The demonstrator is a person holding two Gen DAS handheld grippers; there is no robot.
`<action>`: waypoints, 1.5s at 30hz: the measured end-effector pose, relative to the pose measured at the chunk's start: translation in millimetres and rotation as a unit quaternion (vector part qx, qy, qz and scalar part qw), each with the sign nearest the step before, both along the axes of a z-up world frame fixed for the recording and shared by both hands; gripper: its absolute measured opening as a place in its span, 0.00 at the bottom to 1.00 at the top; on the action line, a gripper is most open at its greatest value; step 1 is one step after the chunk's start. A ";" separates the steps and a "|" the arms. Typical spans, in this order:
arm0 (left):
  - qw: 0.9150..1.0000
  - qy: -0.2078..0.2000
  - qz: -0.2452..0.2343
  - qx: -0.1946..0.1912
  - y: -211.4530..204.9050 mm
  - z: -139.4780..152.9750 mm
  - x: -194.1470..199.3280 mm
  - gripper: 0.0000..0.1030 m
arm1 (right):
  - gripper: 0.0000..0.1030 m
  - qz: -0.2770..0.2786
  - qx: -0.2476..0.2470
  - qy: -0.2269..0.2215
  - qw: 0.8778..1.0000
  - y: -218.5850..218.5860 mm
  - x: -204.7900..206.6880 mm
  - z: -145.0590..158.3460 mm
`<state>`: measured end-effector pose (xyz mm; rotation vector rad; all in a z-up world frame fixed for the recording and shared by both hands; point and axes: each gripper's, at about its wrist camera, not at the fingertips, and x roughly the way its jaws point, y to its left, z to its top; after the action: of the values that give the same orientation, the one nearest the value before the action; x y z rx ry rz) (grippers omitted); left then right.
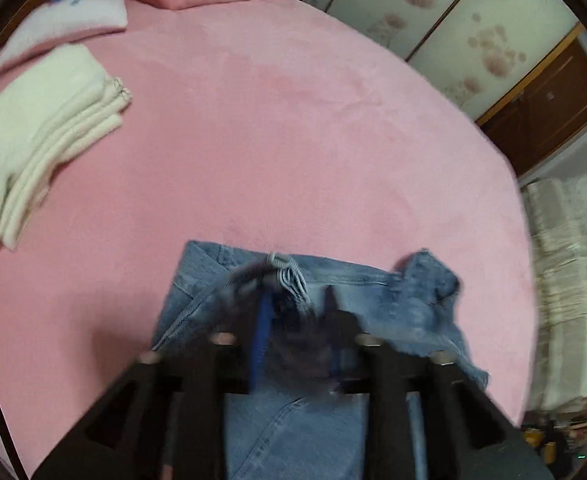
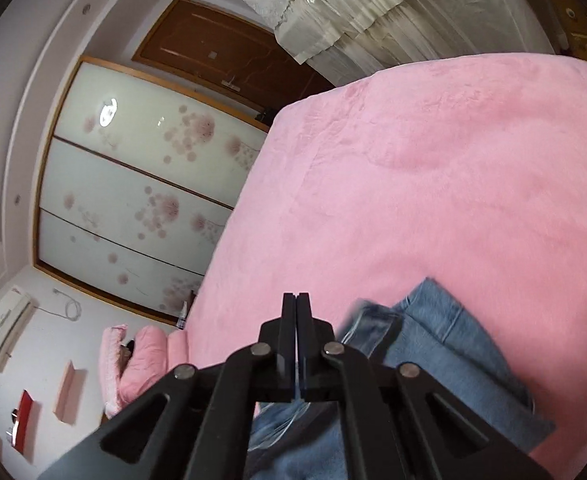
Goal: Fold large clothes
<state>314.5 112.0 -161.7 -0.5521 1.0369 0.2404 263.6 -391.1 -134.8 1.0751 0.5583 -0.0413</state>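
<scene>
Just beneath both grippers' fingers [image 2: 297,320] lie jeans [image 1: 293,420].

Soft, even daylight fills both views, with no hard shadows on the pink bedspread [image 1: 293,140]. A lamp glints on the glossy wardrobe door [image 2: 109,112]. Motion blur smears the near jeans [image 1: 293,304] and left gripper [image 1: 297,316]. Fisheye bending curves the edges, and the corners go black.
</scene>
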 end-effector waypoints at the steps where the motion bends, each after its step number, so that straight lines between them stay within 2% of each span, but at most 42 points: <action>1: 1.000 0.007 -0.003 0.016 -4.2 -1.3 3.4 0.48 | 0.00 0.006 -0.008 0.005 1.000 1.1 5.7 -0.6; 2: 0.999 0.016 -0.010 0.038 -10.8 -3.0 8.5 0.63 | 0.00 0.014 -0.020 0.013 1.000 3.5 11.7 -1.5; 3: 0.998 0.022 -0.024 0.052 -18.9 -5.2 12.0 0.67 | 0.00 0.024 -0.033 0.024 0.999 6.9 17.8 -3.9; 6: 0.995 0.041 -0.053 0.078 -40.0 -15.1 12.2 0.67 | 0.00 0.049 -0.049 0.052 0.996 14.4 26.7 -17.7; 9: 0.991 0.074 -0.078 0.080 -57.2 -32.1 7.0 0.67 | 0.00 0.077 -0.062 0.100 0.990 23.7 33.6 -37.9; 13: 0.989 0.092 -0.103 0.047 -74.2 -50.4 -6.0 0.67 | 0.01 0.113 -0.125 0.185 0.968 32.1 45.7 -66.3; 16: 0.987 0.100 -0.120 0.033 -85.0 -61.2 -16.8 0.67 | 0.09 0.150 -0.155 0.226 0.950 33.6 62.5 -87.7; 18: 0.985 0.117 -0.126 0.036 -91.3 -69.2 -21.1 0.67 | 0.11 0.177 -0.173 0.235 0.940 36.9 71.0 -97.9; 21: 0.982 0.135 -0.126 0.035 -94.8 -79.7 -26.0 0.67 | 0.11 0.223 -0.223 0.237 0.919 47.1 86.1 -104.9; 26: 0.983 0.141 -0.113 0.022 -93.0 -86.6 -26.8 0.67 | 0.22 0.276 -0.280 0.236 0.888 58.2 105.5 -113.2; 30: 0.983 0.141 -0.113 0.026 -95.3 -87.3 -24.2 0.67 | 0.23 0.283 -0.296 0.238 0.881 59.6 109.1 -109.3; 32: 0.983 0.142 -0.116 0.029 -97.2 -86.7 -22.7 0.68 | 0.34 0.270 -0.328 0.251 0.870 58.3 105.9 -107.8; 33: 0.982 0.143 -0.119 0.029 -98.9 -87.0 -22.1 0.68 | 0.36 0.266 -0.335 0.252 0.868 58.0 104.9 -107.3; 34: 0.981 0.145 -0.122 0.028 -100.7 -87.5 -20.6 0.68 | 0.36 0.265 -0.331 0.247 0.871 55.9 102.6 -107.3; 36: 0.980 0.150 -0.126 0.026 -103.9 -89.3 -20.2 0.68 | 0.36 0.263 -0.299 0.236 0.886 50.5 95.9 -109.9; 37: 0.980 0.151 -0.129 0.023 -106.1 -90.7 -20.0 0.68 | 0.33 0.269 -0.293 0.231 0.888 50.0 93.7 -110.3; 38: 0.979 0.153 -0.131 0.021 -108.5 -91.7 -19.8 0.68 | 0.26 0.282 -0.288 0.217 0.889 51.7 90.0 -109.1; 39: 0.979 0.154 -0.132 0.020 -110.4 -92.5 -20.2 0.68 | 0.09 0.292 -0.282 0.209 0.890 53.1 87.6 -109.1; 40: 0.978 0.155 -0.135 0.017 -113.0 -93.2 -20.6 0.68 | 0.02 0.289 -0.285 0.204 0.891 52.5 83.7 -107.7; 44: 0.976 0.154 -0.152 0.008 -126.1 -92.8 -24.2 0.68 | 0.01 0.246 -0.285 0.148 0.915 45.5 56.9 -88.8; 45: 0.975 0.154 -0.158 0.007 -129.6 -92.7 -24.6 0.68 | 0.00 0.237 -0.290 0.147 0.915 44.9 52.6 -85.3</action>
<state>289.9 -17.5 -254.4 -0.3342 1.4060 0.0518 316.2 -346.2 -220.1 0.3332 0.9960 0.0554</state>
